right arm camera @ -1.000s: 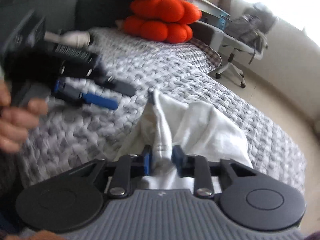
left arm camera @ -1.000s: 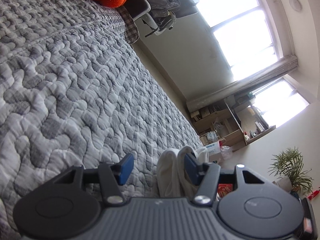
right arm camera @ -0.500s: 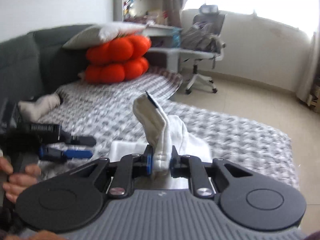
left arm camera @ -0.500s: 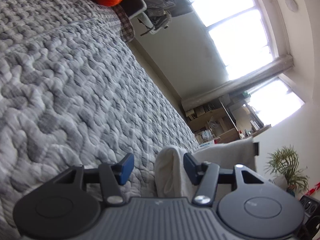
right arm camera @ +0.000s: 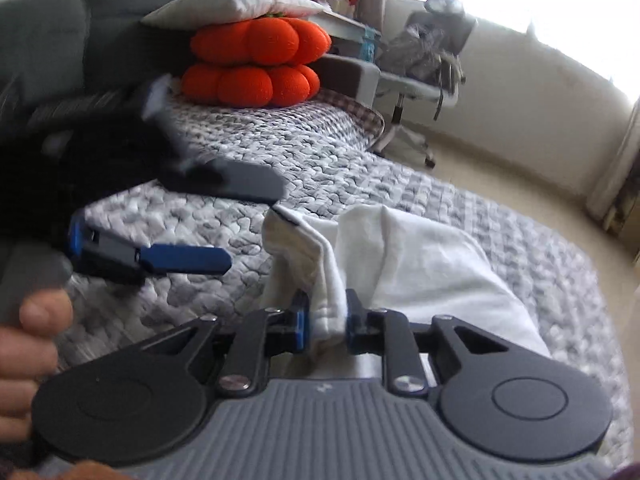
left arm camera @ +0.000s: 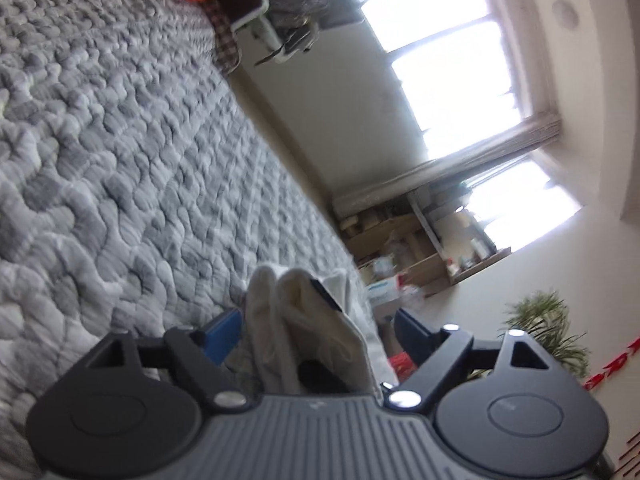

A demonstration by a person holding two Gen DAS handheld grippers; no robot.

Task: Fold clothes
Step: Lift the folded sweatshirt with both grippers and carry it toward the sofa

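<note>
Lying crumpled lengthwise away, white garment (right arm camera: 420, 264)

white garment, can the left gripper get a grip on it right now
Probably yes. The left gripper has its jaws spread wide with a bunched fold of the white garment already between them, nothing blocking. The right gripper holds another edge pinched.

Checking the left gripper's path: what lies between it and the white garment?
Only bare grey quilt, in the right wrist view, between left gripper and white garment.
</note>
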